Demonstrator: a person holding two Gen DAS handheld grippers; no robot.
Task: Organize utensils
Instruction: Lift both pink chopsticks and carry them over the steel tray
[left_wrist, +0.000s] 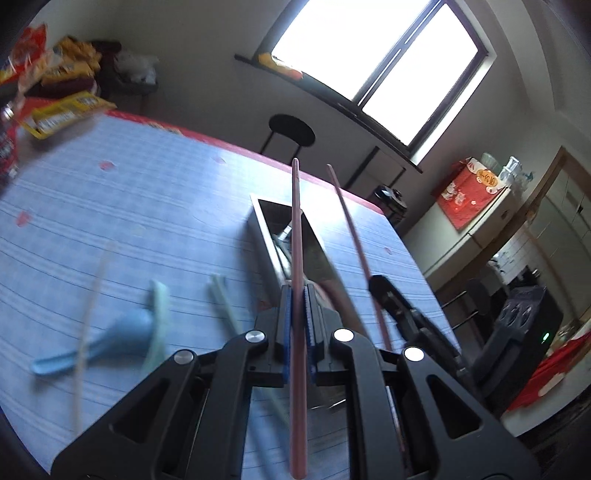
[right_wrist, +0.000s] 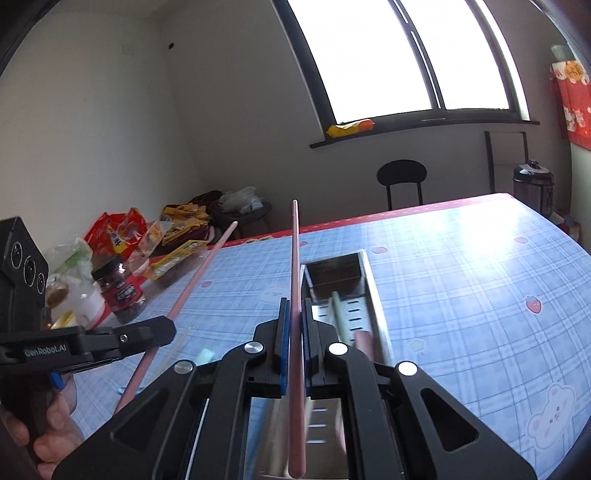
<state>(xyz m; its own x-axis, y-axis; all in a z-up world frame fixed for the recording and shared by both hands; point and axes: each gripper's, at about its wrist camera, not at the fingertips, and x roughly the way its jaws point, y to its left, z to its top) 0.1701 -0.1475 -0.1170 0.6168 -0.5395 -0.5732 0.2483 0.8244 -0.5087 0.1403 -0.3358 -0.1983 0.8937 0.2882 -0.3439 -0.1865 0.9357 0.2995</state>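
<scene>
Gripping one pink chopstick each, my left hand-held gripper and right hand-held gripper hover clamped above the tray.

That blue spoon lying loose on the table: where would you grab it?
Judging loosely, since it is blurred: pinch the blue spoon across its narrow handle, coming straight down from above. It seems to lie flat on the tablecloth, and the handle looks slimmer than the bowl end.
</scene>
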